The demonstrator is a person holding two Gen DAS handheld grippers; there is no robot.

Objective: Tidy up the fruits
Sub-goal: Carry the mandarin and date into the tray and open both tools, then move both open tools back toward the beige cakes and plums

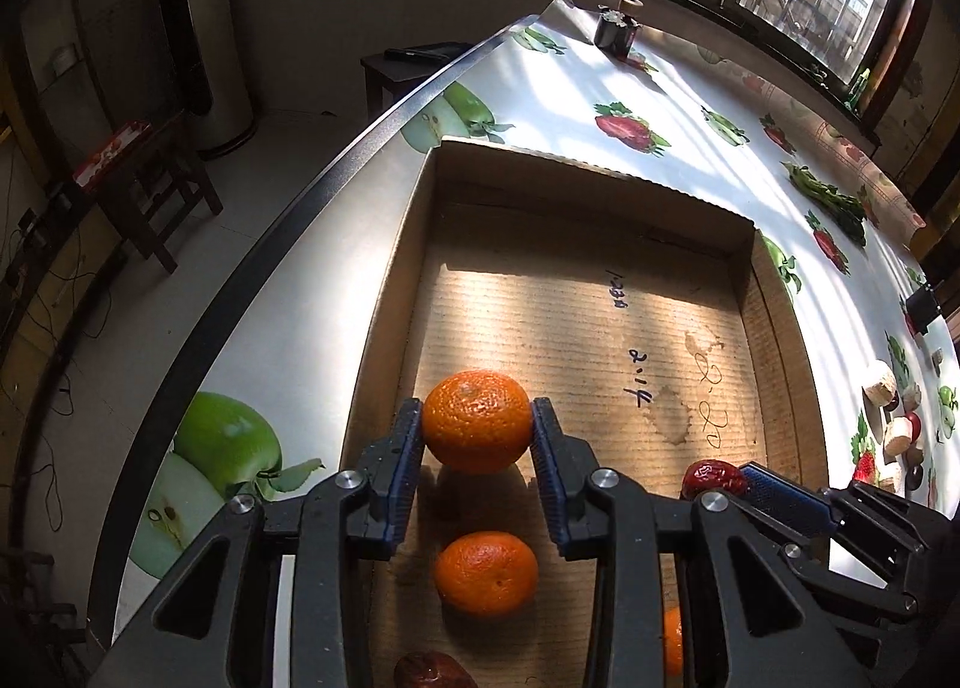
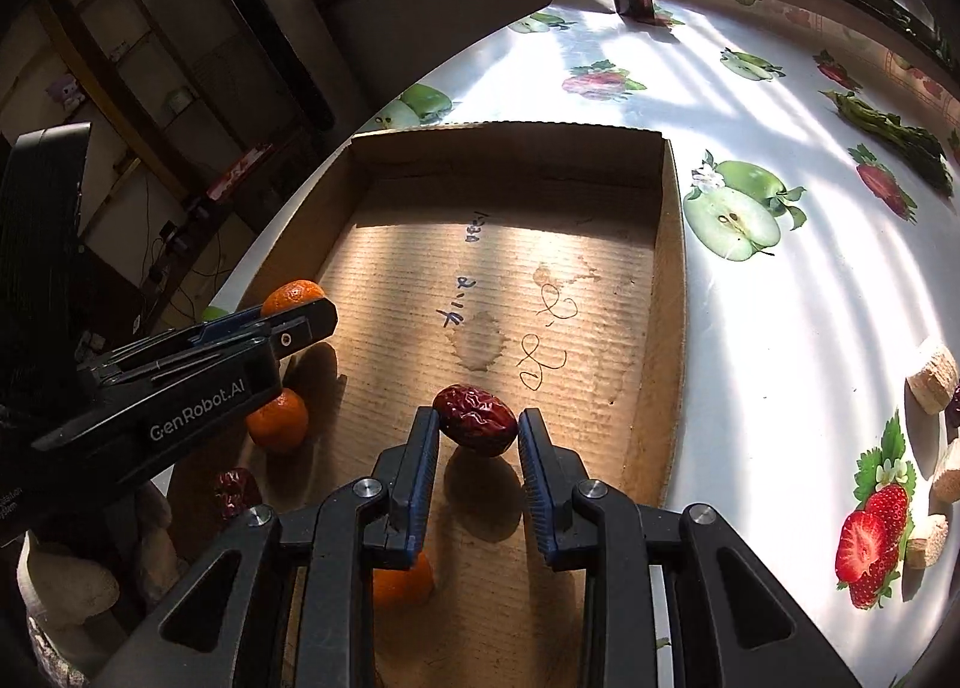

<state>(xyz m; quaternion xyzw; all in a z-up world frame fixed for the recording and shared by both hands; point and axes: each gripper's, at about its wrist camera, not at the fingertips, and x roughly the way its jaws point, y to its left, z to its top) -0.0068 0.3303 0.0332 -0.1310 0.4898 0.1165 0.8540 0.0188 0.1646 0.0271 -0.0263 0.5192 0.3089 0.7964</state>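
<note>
My left gripper is shut on an orange mandarin, held a little above the floor of a shallow cardboard box. A second mandarin lies on the box floor below it, and a red date sits at the near edge. My right gripper is shut on a wrinkled red date over the same cardboard box. In the right wrist view the left gripper holds its mandarin. Under it lie another mandarin and a date; a third mandarin is partly hidden by my finger.
The box stands on a table with a fruit-print cloth. Pale cork-like chunks and dark fruits lie at the right edge. A small dark container stands at the far end. The table's left edge drops to the floor, with stools beyond.
</note>
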